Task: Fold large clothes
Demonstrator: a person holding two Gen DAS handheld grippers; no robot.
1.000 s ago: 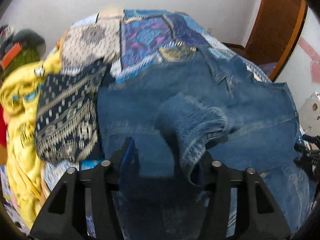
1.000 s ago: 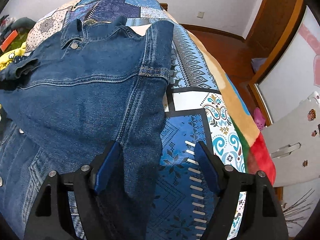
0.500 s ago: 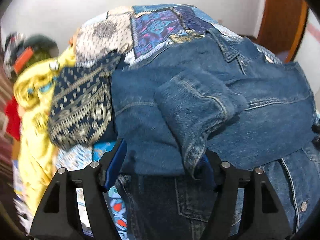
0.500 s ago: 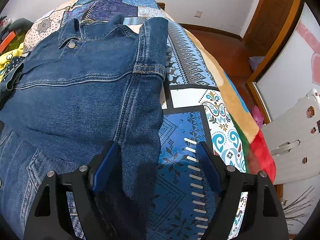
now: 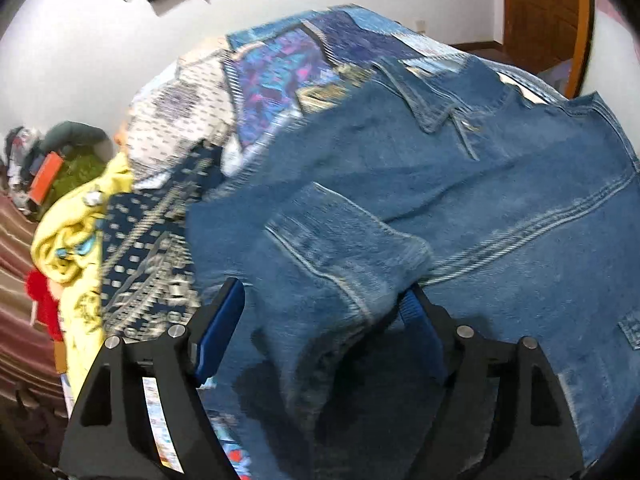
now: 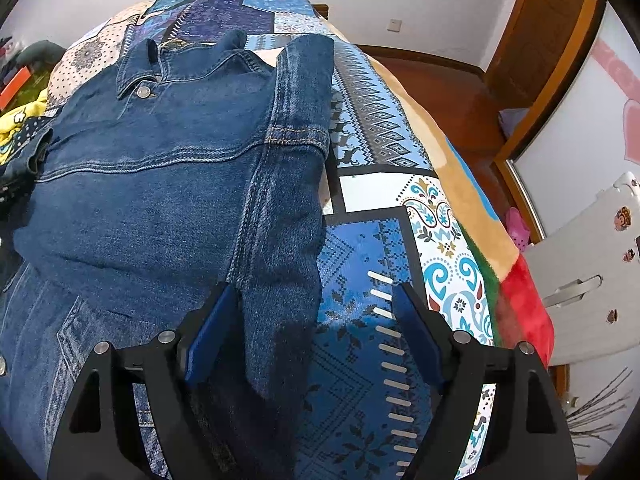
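Note:
A blue denim jacket [image 5: 500,200] lies spread on the bed, collar [image 6: 140,76] at the far end. Its left sleeve is folded in over the body, and the cuff [image 5: 340,248] rests there between the jaws of my left gripper [image 5: 320,312]. Those jaws are opening; the left pad stands clear of the denim, and the cloth lies against the right one. In the right wrist view the other sleeve [image 6: 288,220] is folded along the jacket's right edge. My right gripper [image 6: 316,300] hovers open over its lower end, its pads not pressing.
A patchwork blanket [image 6: 380,248] covers the bed; its red-trimmed right edge [image 6: 524,304] drops toward a white chair [image 6: 592,272]. A yellow garment [image 5: 76,240] and a navy patterned cloth [image 5: 148,256] are piled left of the jacket. A wooden door [image 5: 536,12] stands far right.
My left gripper's jaws have spread apart and the hand has shifted and rolled; the sleeve cuff has settled onto the jacket. The right gripper has kept still.

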